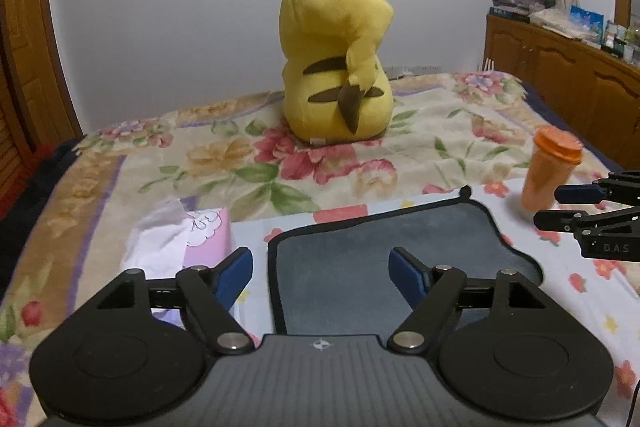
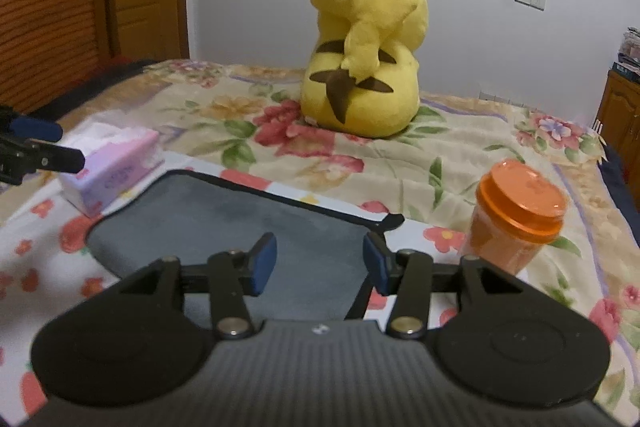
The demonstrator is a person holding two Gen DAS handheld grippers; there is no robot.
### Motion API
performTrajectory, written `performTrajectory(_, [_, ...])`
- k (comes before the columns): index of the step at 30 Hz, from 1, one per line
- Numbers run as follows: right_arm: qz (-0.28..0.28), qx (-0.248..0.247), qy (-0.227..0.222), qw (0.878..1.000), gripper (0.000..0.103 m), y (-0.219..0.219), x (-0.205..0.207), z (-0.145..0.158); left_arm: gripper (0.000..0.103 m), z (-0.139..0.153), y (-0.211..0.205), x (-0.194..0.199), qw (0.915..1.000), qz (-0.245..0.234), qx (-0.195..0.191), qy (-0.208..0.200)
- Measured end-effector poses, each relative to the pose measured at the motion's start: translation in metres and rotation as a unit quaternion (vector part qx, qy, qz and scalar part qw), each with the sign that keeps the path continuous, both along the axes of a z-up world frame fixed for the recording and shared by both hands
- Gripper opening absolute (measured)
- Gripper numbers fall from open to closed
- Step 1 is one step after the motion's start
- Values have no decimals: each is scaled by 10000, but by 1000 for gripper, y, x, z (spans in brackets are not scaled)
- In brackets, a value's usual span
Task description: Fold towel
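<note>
A dark grey towel [image 1: 384,251] with black edging lies spread flat on a bed [image 1: 120,163] covered in floral bedding, resting on a pale flower-print sheet [image 1: 592,291], with a small black loop at its far corner. The left gripper [image 1: 322,273] hovers just above the towel's near edge, its blue-padded fingers [image 1: 236,273] spread wide and grasping nothing. The right gripper [image 2: 319,261] hangs over the towel's opposite near side, released as well, its blue pads [image 2: 264,263] apart with only grey cloth showing between them; whether either gripper touches the fabric cannot be told. In the left wrist view the right gripper's black fingers reach in beside the towel's right edge, and in the right wrist view the left gripper's fingers appear beyond the towel's left edge. A pink tissue box [image 1: 200,231] with a white tissue pulled up sits just beside the towel's left side. An orange lidded cup [image 2: 516,219] stands upright close to the towel's right far corner, near but not touching it. Well beyond the towel's far edge a yellow plush toy [image 1: 340,51] sits upright on the bedding with its back to both cameras, before a white wall. A wooden cabinet [image 1: 568,75] stacked with folded items stands farther off, past the towel's right side.
</note>
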State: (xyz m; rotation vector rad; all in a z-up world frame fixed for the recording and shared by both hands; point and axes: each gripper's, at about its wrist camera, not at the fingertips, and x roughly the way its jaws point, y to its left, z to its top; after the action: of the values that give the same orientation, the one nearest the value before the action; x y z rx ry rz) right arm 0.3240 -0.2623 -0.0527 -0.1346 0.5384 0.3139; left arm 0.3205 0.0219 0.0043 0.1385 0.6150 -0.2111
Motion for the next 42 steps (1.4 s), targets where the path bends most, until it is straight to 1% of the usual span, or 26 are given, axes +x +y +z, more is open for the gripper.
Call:
performTrajectory(4, [-31, 74, -31, 10000, 50, -2, -17, 13, 83, 15, -3, -19, 10000, -54, 11, -45])
performTrajectory(6, [-42, 89, -57, 9999, 52, -2, -24, 19, 85, 21, -5, -30, 9999, -96, 25, -75])
performTrajectory(8, [-54, 116, -77, 9999, 53, -2, -32, 24, 88, 26, -6, -39, 9999, -127, 18, -100])
performTrajectory(10, [-64, 168, -79, 9998, 54, -3, -39, 28, 90, 29, -6, -49, 9999, -133, 5, -107])
performTrajectory(12, [-71, 216, -90, 9997, 58, -5, -47, 31, 91, 31, -8, -60, 9998, -193, 18, -91])
performTrajectory(16, [-78, 243, -87, 9996, 62, -6, -62, 33, 94, 31, -10, -80, 9997, -237, 40, -51])
performTrajectory(19, [-85, 262, -59, 9996, 70, -7, -74, 33, 96, 32, -12, -94, 9996, -270, 23, -34])
performTrajectory(21, [-96, 270, -67, 9996, 79, -8, -82, 33, 97, 34, -13, -104, 9996, -278, -3, -40])
performTrajectory(22, [-113, 282, -72, 9995, 82, -9, -87, 35, 98, 35, -13, -108, 9996, -279, -15, -47])
performTrajectory(23, [-129, 294, -72, 9995, 87, -10, -90, 36, 100, 37, -13, -113, 9996, -274, -38, -62])
performTrajectory(24, [-152, 302, -78, 9994, 91, -11, -94, 37, 101, 39, -13, -118, 9996, -263, -65, -75])
performTrajectory(25, [-180, 310, -100, 9993, 91, -11, -99, 39, 103, 41, -13, -123, 9996, -257, -95, -99])
performTrajectory(27, [-215, 347, -94, 9991, 93, -14, -106, 43, 103, 46, -13, -133, 9995, -247, -122, -153])
performTrajectory(28, [-237, 391, -72, 9989, 96, -15, -110, 46, 103, 50, -13, -139, 9994, -244, -133, -185])
performTrajectory(29, [-253, 409, -75, 9988, 101, -16, -114, 48, 103, 53, -13, -143, 9994, -238, -148, -212])
performTrajectory(30, [-282, 404, -105, 9987, 103, -17, -119, 51, 103, 56, -12, -148, 9993, -233, -165, -235])
performTrajectory(35, [-350, 363, -176, 9986, 103, -18, -140, 64, 103, 74, -10, -172, 9990, -166, -221, -350])
performTrajectory(42, [-396, 373, -301, 9981, 103, -18, -168, 76, 103, 87, -10, -200, 9987, -120, -236, -431])
